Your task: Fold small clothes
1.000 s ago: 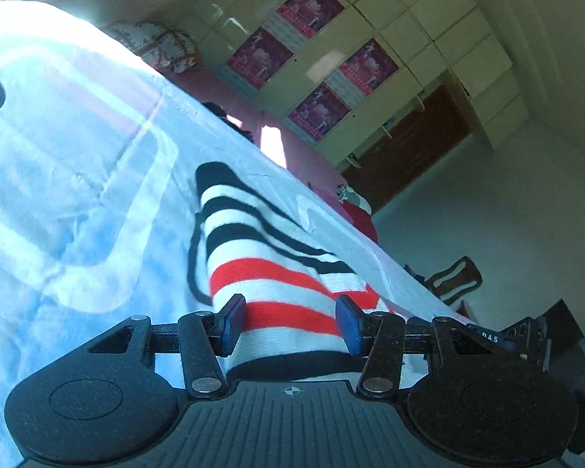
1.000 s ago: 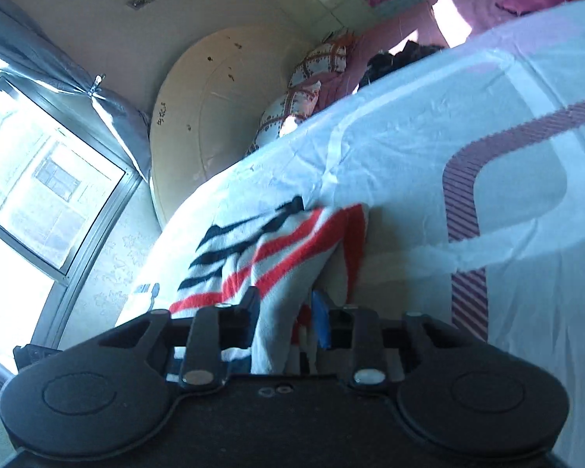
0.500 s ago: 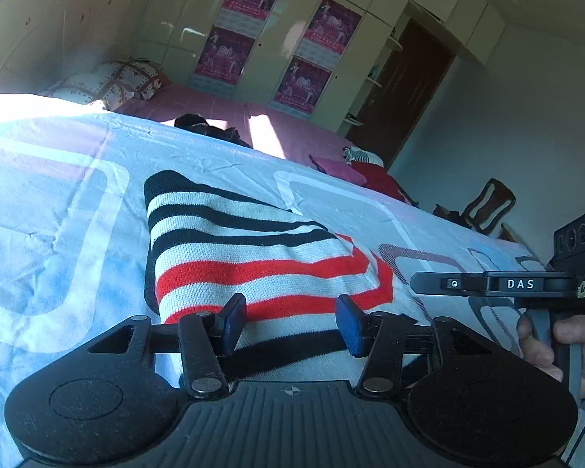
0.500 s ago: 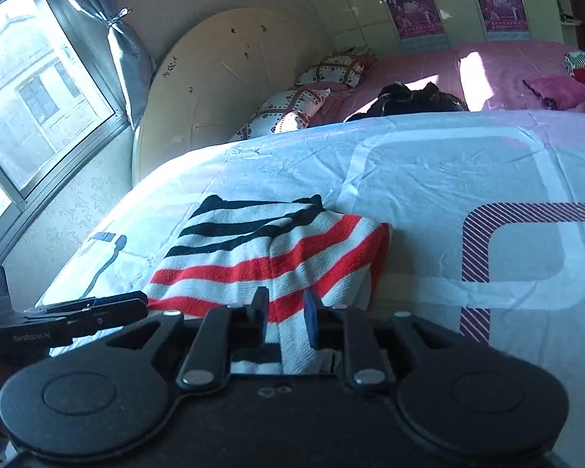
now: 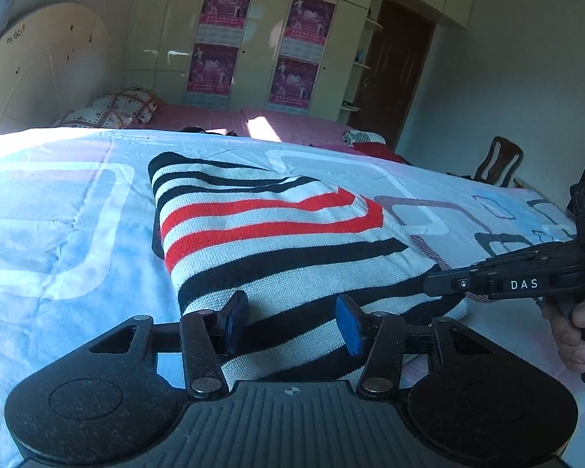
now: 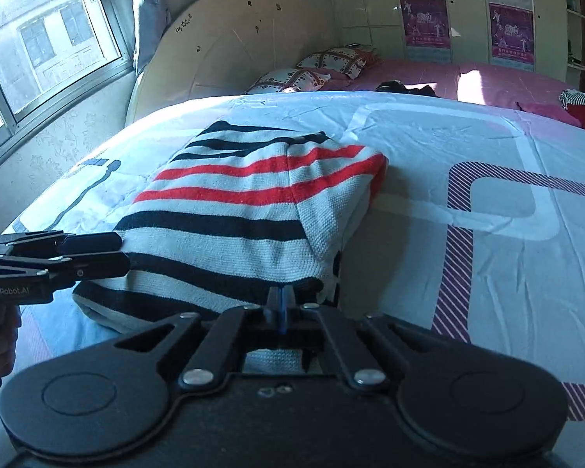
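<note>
The striped sweater (image 5: 277, 234) lies on the bed cover (image 5: 58, 234), near the front edge and a little left of the middle, already doubled into a compact block: in the right wrist view its right side shows a rounded folded edge with a flap laid over the top, and the far corners sit square. Judging from that, most of the folding looks done; what seems left is releasing the near hem, perhaps one last fold or a smoothing of the bulging right side, and then any other garments.

The left gripper (image 5: 290, 321) stands with its blue-padded fingers (image 5: 349, 325) spread apart on either side of the near hem, resting at the cloth but pinching nothing. The right gripper (image 6: 280, 306) has its fingers pressed together at the near right corner of the sweater; a thin edge of knit appears to be caught between them, though the contact is mostly hidden by the gripper body.

No basket, box or drawer appears in either view, so there is nothing to say of contents. On the far pink bed (image 6: 487, 78) lie a dark garment (image 6: 405, 87) and, at the right end, red and striped cloth (image 6: 581, 107), which may be further pieces to fold; that is only a guess
</note>
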Motion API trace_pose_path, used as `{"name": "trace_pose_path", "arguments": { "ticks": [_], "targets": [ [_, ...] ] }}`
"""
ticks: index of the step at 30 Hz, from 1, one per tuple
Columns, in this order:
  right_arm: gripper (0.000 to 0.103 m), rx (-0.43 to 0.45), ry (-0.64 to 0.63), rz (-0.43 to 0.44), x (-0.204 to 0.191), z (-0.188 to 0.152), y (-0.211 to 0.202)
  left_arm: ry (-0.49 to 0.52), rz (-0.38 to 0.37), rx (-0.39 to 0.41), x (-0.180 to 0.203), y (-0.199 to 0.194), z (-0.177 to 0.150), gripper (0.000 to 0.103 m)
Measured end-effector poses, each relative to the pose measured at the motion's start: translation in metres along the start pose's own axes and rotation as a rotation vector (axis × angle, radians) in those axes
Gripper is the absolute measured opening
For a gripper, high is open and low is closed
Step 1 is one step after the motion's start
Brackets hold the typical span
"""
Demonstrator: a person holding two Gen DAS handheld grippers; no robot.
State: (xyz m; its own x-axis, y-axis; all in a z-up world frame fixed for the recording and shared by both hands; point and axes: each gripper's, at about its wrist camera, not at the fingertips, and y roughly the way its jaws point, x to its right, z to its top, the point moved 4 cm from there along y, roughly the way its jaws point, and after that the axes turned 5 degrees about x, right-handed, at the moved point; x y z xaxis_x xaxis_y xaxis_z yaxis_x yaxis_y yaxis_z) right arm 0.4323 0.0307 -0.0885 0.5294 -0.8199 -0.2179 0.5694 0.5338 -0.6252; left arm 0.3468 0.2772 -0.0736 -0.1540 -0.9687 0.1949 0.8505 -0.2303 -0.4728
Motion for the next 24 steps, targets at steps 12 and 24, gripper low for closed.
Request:
{"name": "trace_pose_path", "arguments": {
  "ticks": [12,24],
  "targets": [
    [0.028,0.127,0.141,-0.083,0.011,-0.013,-0.103,-0.056,0.183,0.061,0.013,-0.100,-0.017,0.088],
    [0.103,0.237,0.021,-0.165,-0.071,-0.048,-0.278,-0.041,0.269,0.184,0.134,-0.256,0.004,0.103]
  ]
}}
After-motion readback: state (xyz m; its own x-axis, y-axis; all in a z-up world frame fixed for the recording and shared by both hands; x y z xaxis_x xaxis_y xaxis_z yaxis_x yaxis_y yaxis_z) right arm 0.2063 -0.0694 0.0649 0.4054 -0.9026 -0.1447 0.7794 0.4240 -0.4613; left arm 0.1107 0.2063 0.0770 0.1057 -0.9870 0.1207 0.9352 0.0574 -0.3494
